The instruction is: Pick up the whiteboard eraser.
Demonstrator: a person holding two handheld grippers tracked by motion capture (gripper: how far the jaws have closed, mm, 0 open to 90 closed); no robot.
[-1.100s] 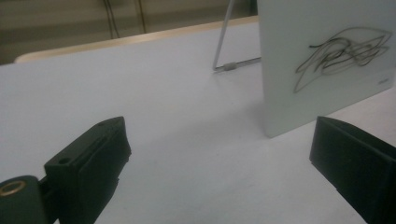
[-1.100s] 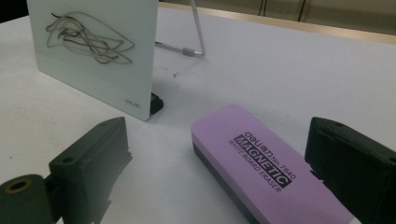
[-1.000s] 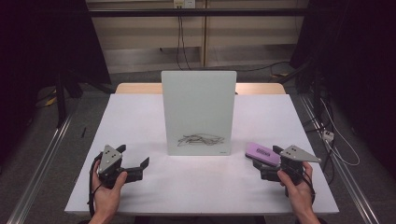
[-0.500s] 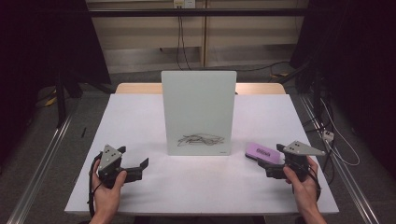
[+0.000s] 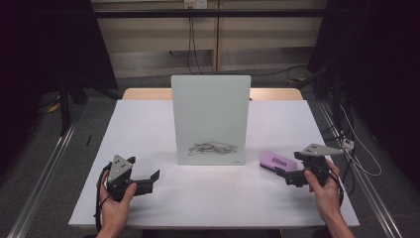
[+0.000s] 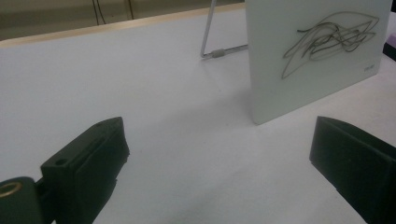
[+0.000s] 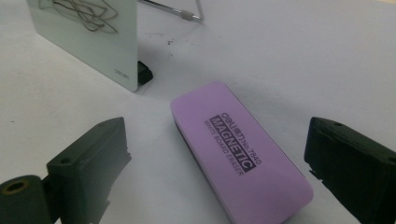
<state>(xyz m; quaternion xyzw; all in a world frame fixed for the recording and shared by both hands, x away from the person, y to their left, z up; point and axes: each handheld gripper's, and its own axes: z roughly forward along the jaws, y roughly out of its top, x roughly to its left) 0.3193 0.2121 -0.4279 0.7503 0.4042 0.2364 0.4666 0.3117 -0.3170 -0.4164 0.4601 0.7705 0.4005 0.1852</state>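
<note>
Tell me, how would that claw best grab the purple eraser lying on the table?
Probably across the purple eraser's two long sides, from above. It lies flat, label up, and already sits between the right gripper's open jaws, narrow enough for them to close on.

My high view looks forward and down over the table (image 5: 148, 124); both gripper views sit low and close, sharing its scribbled whiteboard (image 5: 210, 119) (image 6: 322, 51) (image 7: 88, 37).

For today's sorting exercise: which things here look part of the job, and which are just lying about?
Likely part of the job:
whiteboard with scribble
purple magnetic eraser, between the open right gripper jaws
left gripper, open

Lying about:
cables beyond the table
</note>
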